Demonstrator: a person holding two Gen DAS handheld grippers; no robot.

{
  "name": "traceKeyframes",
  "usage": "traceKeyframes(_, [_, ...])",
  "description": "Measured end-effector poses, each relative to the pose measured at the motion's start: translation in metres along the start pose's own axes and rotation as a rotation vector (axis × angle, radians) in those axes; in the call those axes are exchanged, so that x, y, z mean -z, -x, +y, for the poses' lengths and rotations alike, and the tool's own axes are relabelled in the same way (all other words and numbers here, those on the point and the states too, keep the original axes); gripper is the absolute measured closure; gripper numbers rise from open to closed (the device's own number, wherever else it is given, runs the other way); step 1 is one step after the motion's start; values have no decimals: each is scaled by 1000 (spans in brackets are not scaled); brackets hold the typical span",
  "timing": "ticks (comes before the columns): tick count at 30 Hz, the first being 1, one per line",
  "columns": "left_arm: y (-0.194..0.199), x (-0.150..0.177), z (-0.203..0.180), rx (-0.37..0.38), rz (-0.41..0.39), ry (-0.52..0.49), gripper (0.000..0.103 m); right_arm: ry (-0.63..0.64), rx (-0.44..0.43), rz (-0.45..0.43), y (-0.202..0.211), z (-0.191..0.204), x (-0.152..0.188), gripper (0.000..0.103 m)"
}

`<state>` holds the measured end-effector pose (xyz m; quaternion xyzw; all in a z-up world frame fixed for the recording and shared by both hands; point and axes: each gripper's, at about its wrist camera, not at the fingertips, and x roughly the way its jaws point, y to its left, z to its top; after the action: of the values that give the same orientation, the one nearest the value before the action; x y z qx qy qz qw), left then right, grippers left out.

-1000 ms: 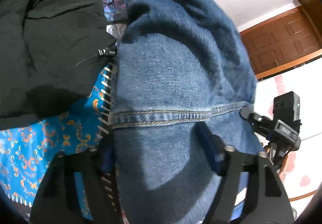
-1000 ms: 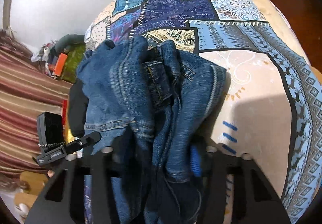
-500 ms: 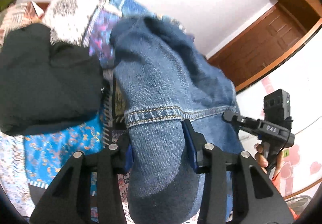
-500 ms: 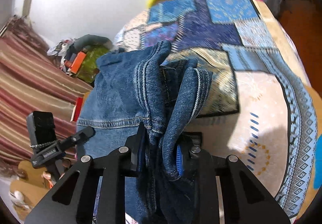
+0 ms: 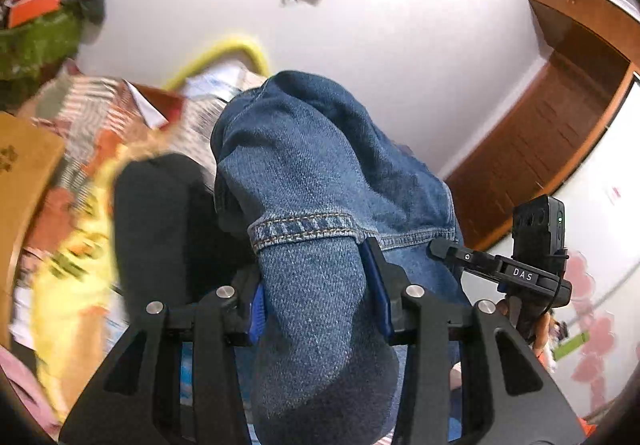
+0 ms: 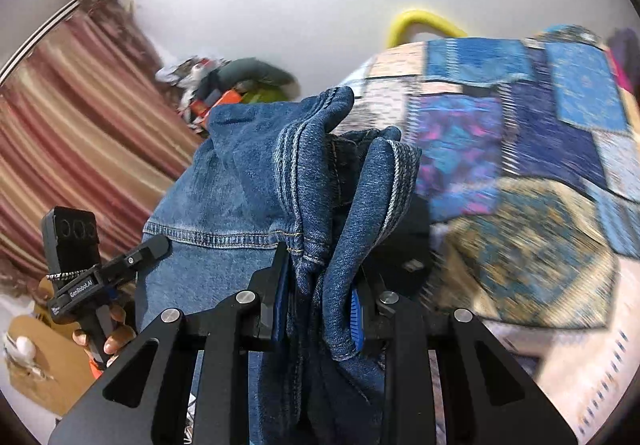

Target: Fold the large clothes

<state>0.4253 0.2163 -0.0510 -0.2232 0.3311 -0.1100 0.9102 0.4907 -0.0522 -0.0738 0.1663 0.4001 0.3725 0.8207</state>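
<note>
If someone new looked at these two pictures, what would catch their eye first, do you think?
Blue denim jeans fill both views, bunched between the left gripper and the right gripper, whose blue-padded jaws clamp the cloth. Behind them in the right wrist view lies a patchwork bedspread, with a red striped curtain at left.

Patchwork bedspread (image 6: 520, 149), striped curtain (image 6: 80, 97), wooden door (image 5: 552, 141), yellow hoop (image 6: 420, 23).

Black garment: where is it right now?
Left wrist view: the black garment sits left of the jeans, just beyond the left hand-held gripper; the right wrist view shows an edge right of the denim.
</note>
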Motion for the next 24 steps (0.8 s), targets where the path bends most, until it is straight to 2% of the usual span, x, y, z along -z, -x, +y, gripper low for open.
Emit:
traceKeyframes(4, [4,-14,37,-59,-44,7,61,57,-25,1,-40,13,-11,81])
traceKeyframes(8, [-18,-14,74,-124,-45,24,61,65,-22,37,-91,8,-18,81])
traceKeyframes(12, [-69,1,123,-214,24,54,61,72,48,89,-148,-15,-12,80])
traceKeyframes(14, [-100,17,158,-280,83,129,61,22,104,146,-178,-40,-2,80])
traceKeyframes(15, [-108,22,170,-281,87,154,57,-12,116,171,-189,-51,2,79])
traceKeyframes(18, [-107,32,188,-205,55,220,45,-79,95,197,-199,-73,12,74])
traceKeyframes(19, [-106,33,190,-202,55,226,45,-88,87,199,-197,-75,11,72])
traceKeyframes(21, [-104,33,184,-237,49,204,44,-94,93,210,-190,-72,8,68])
traceKeyframes(24, [-97,33,166,-315,52,145,44,-40,177,202,-172,-59,8,68])
